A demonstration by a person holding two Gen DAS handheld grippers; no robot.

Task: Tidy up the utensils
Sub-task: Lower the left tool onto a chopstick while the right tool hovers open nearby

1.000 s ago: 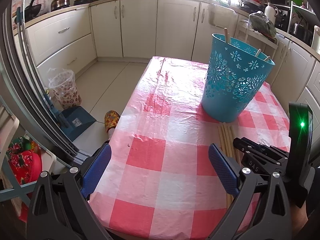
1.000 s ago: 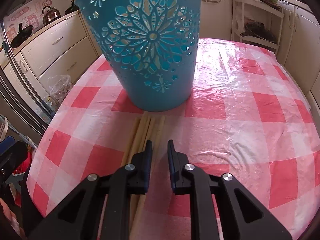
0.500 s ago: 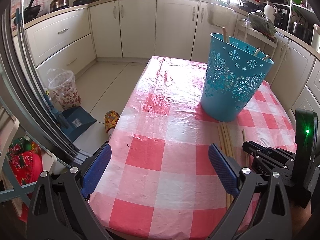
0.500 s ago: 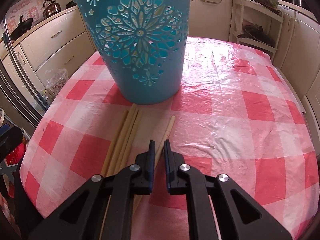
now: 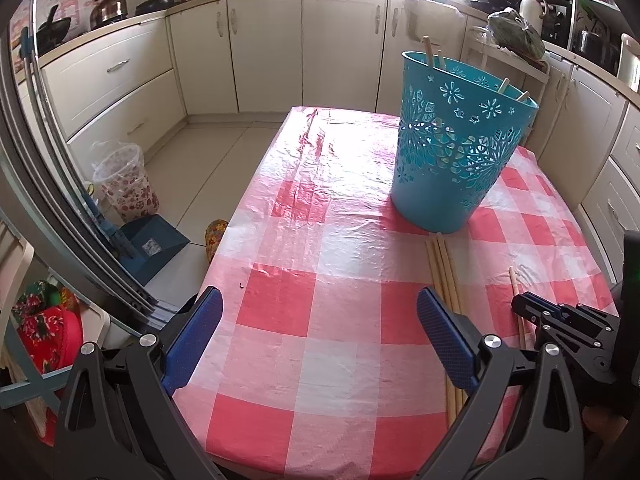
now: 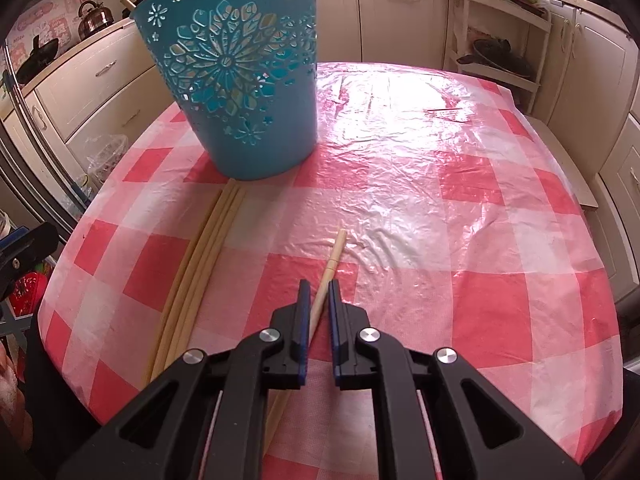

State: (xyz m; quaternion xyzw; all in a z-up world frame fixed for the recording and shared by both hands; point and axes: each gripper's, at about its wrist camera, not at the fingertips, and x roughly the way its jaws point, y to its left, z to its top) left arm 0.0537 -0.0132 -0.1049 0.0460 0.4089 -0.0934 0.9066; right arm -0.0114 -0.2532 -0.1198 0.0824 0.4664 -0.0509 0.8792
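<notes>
From the right wrist view I am seeing what the left view barely gives me: my right gripper point(image 6: 319, 300) is pinching a single wooden chopstick point(image 6: 335, 254) between its narrow blue pads, its free end pointing out over the pink-and-white checked tablecloth point(image 6: 460, 208). From the left wrist view that same chopstick point(image 5: 514, 284) is showing only as a short tip ahead of the right gripper point(image 5: 524, 306), whose black body is crowding the lower right corner.

The left view is giving me the open top of the blue basket point(image 5: 456, 152), where the ends of several chopsticks are poking above the rim (the right view is cutting the rim off, apart from one stick end at its left edge). The basket point(image 6: 240, 80) is standing upright on the table. Just in front of it a bundle of loose chopsticks point(image 6: 200, 264) is lying side by side, their far ends reaching the basket's base; the held chopstick is lying apart from them, to their right.

My left gripper point(image 5: 316, 328) is hanging over the near table edge, angled downward, its fingers spread wide with nothing between them. The right one is tilting down too.
</notes>
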